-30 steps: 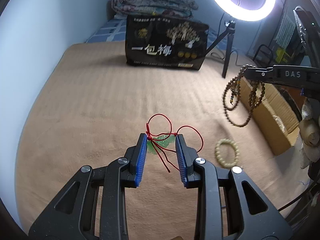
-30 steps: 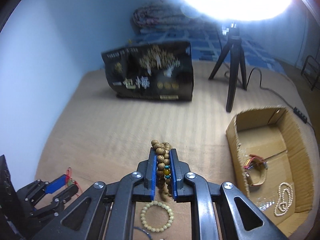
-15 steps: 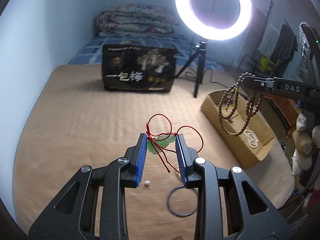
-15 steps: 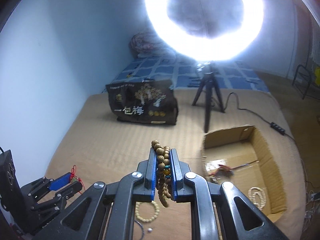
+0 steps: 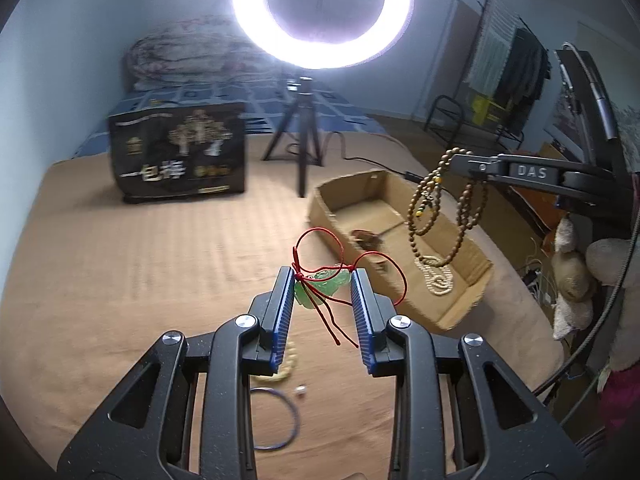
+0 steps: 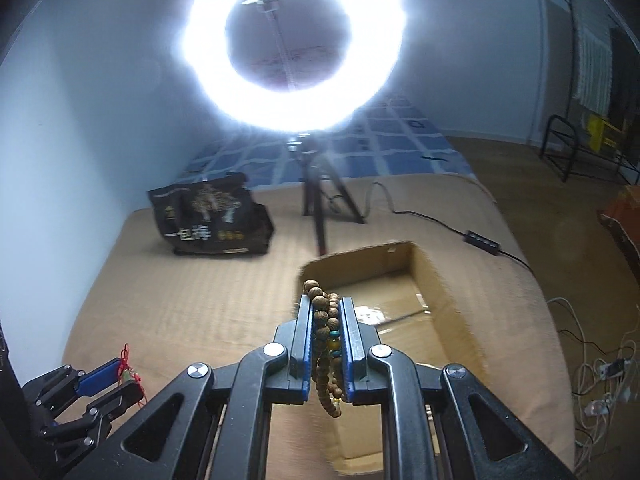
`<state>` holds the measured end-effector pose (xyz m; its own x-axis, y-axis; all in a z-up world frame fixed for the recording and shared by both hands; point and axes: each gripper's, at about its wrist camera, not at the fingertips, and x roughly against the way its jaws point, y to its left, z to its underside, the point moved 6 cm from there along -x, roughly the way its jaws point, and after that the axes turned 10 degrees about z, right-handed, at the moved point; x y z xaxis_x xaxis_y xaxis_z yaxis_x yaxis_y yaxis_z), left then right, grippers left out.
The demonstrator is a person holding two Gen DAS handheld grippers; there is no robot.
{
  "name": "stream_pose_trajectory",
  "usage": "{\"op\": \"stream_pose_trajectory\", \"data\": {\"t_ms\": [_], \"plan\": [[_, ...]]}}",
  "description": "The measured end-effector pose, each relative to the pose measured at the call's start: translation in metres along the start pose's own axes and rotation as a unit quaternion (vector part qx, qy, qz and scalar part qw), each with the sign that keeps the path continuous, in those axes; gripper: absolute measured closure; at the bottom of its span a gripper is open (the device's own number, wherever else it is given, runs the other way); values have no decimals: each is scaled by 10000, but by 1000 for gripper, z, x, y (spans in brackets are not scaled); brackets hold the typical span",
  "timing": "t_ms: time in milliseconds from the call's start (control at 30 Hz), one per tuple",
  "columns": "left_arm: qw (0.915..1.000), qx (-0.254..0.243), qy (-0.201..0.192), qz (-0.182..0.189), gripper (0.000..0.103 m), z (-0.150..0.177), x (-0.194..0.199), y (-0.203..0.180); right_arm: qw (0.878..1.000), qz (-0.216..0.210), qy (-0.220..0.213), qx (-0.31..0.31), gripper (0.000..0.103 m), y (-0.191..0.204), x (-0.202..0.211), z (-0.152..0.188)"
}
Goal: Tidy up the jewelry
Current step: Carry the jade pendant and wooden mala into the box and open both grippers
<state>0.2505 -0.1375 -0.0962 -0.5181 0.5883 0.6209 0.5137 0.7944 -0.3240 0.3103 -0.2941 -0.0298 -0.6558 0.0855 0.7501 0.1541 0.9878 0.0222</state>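
Left wrist view: green pendant on red cord pinched by left gripper fingers above tan bed. Wooden bead strand clamped by right gripper, held over cardboard box. Ring light glare noted; box contents blurred.

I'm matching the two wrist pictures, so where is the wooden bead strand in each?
Left wrist view: the bead strand hangs at right, from the right claw, above the cardboard box.
Right wrist view: the strand is at lower centre, pinched in that claw.
Shared landmark: the ring light on its tripod behind the box.
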Motion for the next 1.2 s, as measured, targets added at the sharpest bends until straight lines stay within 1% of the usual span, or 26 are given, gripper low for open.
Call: {"op": "stream_pose_trajectory", "data": {"t_ms": [267, 500, 967, 1200], "plan": [[9994, -171, 205, 236, 74, 1, -39, -39, 9997, 121, 99, -179, 93, -41, -10, 3], [9987, -203, 351, 321, 74, 1, -69, -57, 9988, 160, 210, -406, 93, -67, -29, 6], [9966, -73, 682, 459, 74, 2, -127, -69, 9972, 35, 364, -655, 93, -85, -61, 10], [9957, -70, 806, 445, 74, 5, -144, -70, 9963, -23, 513, -691, 93, -87, -79, 14]]}}
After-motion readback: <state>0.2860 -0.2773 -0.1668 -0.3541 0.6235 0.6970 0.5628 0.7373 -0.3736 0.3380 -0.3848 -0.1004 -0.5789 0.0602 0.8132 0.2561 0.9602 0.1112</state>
